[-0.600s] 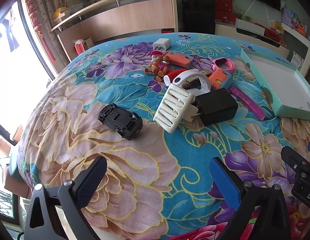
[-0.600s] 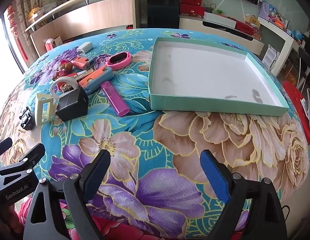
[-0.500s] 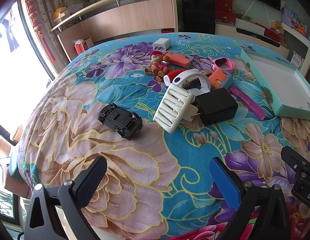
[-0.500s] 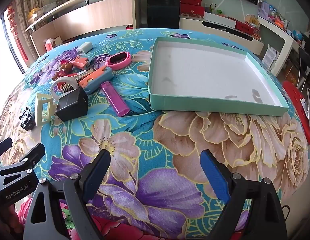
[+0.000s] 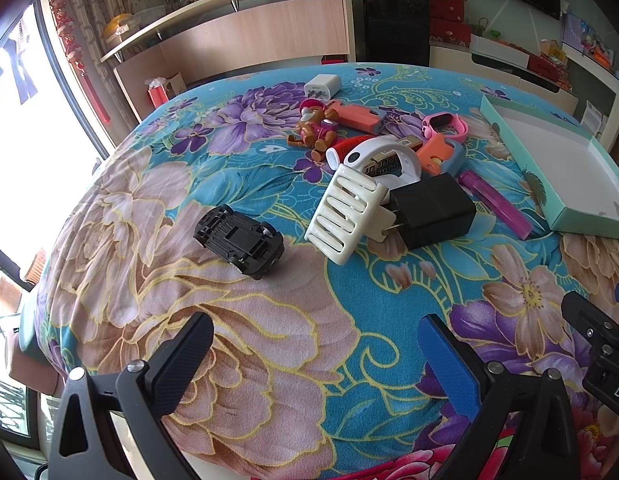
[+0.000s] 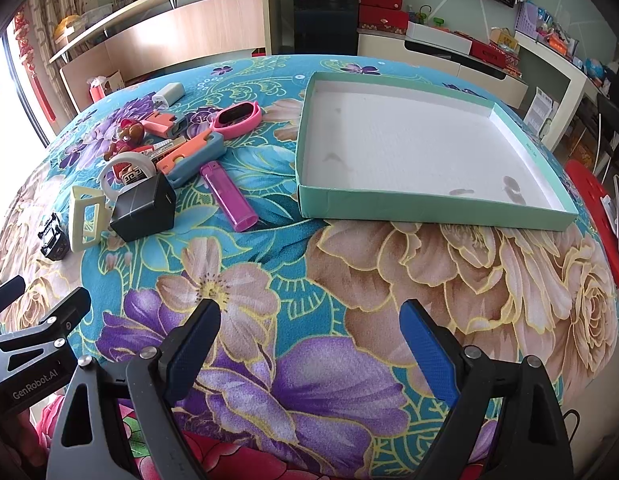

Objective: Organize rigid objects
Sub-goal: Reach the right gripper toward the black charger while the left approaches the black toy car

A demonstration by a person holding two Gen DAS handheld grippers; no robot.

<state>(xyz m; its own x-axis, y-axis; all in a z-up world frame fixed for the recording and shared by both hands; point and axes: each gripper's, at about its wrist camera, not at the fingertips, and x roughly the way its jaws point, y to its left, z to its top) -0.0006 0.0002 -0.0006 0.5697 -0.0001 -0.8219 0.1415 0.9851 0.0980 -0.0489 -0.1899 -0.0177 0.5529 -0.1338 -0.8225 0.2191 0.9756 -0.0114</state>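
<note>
A pile of small objects lies on the floral tablecloth: an overturned black toy car [image 5: 239, 240], a cream slotted piece [image 5: 345, 214], a black charger [image 5: 431, 210], a purple lighter [image 6: 228, 195], a white tape roll [image 5: 383, 160], a pink watch [image 6: 237, 118], an orange-and-blue piece [image 6: 191, 156], a bear figure [image 5: 315, 130] and a white plug [image 5: 321, 85]. The shallow green box [image 6: 429, 210] stands empty at the right. My left gripper [image 5: 315, 354] hovers open near the front edge, short of the car. My right gripper [image 6: 309, 338] hovers open, short of the box.
The round table's cloth [image 6: 509, 272] drops off at the front and sides. A red stool [image 6: 601, 216] with a phone stands to the right. Sideboards and a shelf line the far wall. The left gripper's frame [image 6: 33, 344] shows at the lower left in the right wrist view.
</note>
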